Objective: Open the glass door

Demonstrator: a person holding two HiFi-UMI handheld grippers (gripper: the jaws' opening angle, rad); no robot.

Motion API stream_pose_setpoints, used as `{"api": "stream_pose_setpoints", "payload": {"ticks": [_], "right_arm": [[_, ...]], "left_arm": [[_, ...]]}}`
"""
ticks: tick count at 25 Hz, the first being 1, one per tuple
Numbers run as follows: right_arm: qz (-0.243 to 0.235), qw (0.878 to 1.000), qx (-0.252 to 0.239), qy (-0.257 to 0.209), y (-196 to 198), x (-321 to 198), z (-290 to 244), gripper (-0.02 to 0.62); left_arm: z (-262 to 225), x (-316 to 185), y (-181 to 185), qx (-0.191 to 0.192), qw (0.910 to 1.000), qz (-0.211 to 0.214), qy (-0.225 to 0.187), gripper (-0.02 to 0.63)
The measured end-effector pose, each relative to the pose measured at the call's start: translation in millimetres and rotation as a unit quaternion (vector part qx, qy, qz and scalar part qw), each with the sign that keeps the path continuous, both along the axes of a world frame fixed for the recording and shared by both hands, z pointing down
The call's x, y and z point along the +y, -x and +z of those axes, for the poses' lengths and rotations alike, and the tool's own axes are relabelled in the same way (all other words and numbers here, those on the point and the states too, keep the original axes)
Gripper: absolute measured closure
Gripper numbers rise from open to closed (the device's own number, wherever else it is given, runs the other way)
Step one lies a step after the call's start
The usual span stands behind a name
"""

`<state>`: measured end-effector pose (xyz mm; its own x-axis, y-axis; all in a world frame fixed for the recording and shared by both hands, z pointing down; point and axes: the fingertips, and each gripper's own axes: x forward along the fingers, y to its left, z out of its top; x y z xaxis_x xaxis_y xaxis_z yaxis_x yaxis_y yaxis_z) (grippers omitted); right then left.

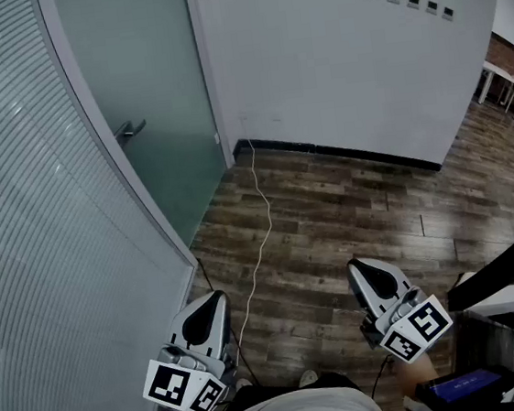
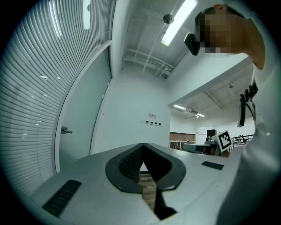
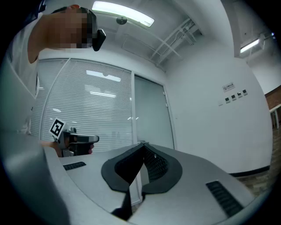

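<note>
I am holding the left gripper [image 1: 214, 299] low in front of me, pointing level along the floor. Its jaws are meeting at the tips, with only the hollow between the ribbed pads showing wood planks through it, so it is gripping nothing. I am holding the right gripper [image 1: 356, 265] beside it, well apart and tilted slightly upward. Its jaws are likewise pressing tip to tip, and it is carrying nothing.

The glass door [image 1: 147, 93] is standing ahead and to my left. It is a frosted panel sitting between the curved striped glass partition [image 1: 29, 226] and the white wall [image 1: 332, 53]. Its lever handle [image 1: 128, 129] is projecting from the left edge of the panel, near the partition frame. Neither gripper is touching the door or the handle, and both are hanging well short of it. In the head view the left gripper is lying just beside the foot of the partition.

A white cable [image 1: 262, 209] is running across the dark wood floor [image 1: 333, 228] from the corner by the door toward my feet, passing between the two grippers. A row of small switch plates [image 1: 418, 0] is showing high on the wall to the right.
</note>
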<state>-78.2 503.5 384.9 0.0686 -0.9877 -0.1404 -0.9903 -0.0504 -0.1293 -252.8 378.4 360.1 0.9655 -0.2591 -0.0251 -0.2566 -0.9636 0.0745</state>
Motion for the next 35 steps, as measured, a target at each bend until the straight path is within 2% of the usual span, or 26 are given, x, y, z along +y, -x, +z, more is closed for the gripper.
{"api": "stream_pose_setpoints", "payload": {"ticks": [9, 19, 27, 35], "right_arm": [[-0.012, 1.0, -0.006, 0.002, -41.7, 16.2, 10.8, 0.595], [0.013, 1.0, -0.009, -0.004, -88.6, 6.8, 21.7, 0.595], [0.006, 1.0, 0.007, -0.007, -127.8, -44.8, 7.2, 0.595], [-0.009, 1.0, -0.001, 0.001, -173.5, -146.2, -2.6, 0.595]], "left_arm": [[-0.3, 16.6, -36.5, -0.003, 0.9999, -0.013, -0.01, 0.612], [9.2, -1.0, -89.0, -0.006, 0.9997, 0.015, -0.019, 0.611], [4.1, -49.7, -130.2, 0.0, 0.9998, 0.017, -0.013, 0.612], [-9.9, -150.8, -173.3, -0.001, 1.0, -0.003, -0.008, 0.611]]}}
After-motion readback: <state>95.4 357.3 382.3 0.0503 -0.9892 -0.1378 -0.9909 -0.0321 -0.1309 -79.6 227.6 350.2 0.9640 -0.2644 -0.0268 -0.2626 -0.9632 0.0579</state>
